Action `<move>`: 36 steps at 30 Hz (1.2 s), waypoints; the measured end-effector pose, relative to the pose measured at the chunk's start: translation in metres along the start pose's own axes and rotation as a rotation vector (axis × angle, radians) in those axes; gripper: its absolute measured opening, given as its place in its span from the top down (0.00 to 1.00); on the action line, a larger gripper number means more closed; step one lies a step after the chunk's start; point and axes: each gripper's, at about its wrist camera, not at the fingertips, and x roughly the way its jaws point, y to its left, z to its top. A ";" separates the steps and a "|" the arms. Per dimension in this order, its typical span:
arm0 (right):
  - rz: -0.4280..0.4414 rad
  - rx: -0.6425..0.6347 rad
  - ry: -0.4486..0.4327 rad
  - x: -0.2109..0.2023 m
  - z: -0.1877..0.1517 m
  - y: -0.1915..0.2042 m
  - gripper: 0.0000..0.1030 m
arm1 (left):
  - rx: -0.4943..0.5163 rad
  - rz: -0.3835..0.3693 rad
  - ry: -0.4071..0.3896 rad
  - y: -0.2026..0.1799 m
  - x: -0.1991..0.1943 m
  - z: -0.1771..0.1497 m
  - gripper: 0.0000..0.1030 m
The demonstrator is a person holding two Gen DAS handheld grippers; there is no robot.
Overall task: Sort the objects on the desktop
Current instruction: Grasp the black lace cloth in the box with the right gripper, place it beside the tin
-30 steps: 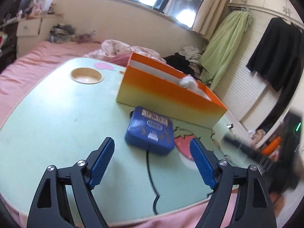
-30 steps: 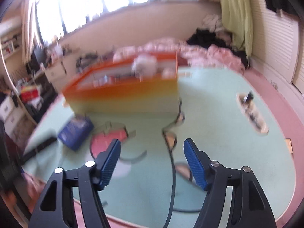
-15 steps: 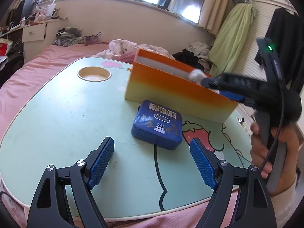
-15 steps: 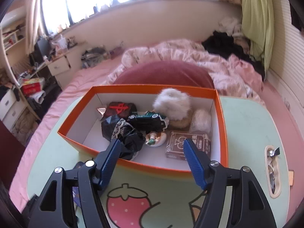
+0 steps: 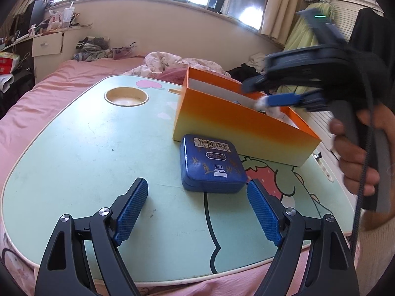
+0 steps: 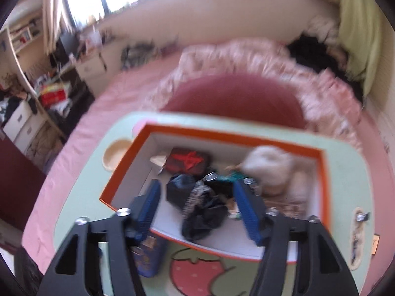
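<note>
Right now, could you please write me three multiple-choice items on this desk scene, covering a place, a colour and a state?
1. Where does the blue tin lie?
A. inside the box
B. on the table beside the orange box
C. in the cup recess

2. What colour are the left gripper pads?
A. blue
B. red
C. white

3. The left gripper is:
A. shut on the tin
B. open, holding nothing
C. shut on a cloth

Answers: 1 B, the tin sits outside the box wall; 2 A, both pads are blue; 3 B, its jaws stand apart over the table.
</note>
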 end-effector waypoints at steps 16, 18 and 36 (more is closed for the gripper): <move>0.108 0.042 -0.270 -0.089 -0.053 -0.040 0.69 | 0.000 0.001 -0.002 0.000 0.002 -0.001 0.19; 0.104 0.039 -0.225 -0.079 -0.074 -0.043 0.69 | 0.003 0.003 -0.001 -0.001 0.003 0.000 0.19; -0.001 -0.055 -0.204 -0.056 -0.157 -0.059 0.18 | 0.012 0.010 0.001 -0.002 0.002 -0.001 0.18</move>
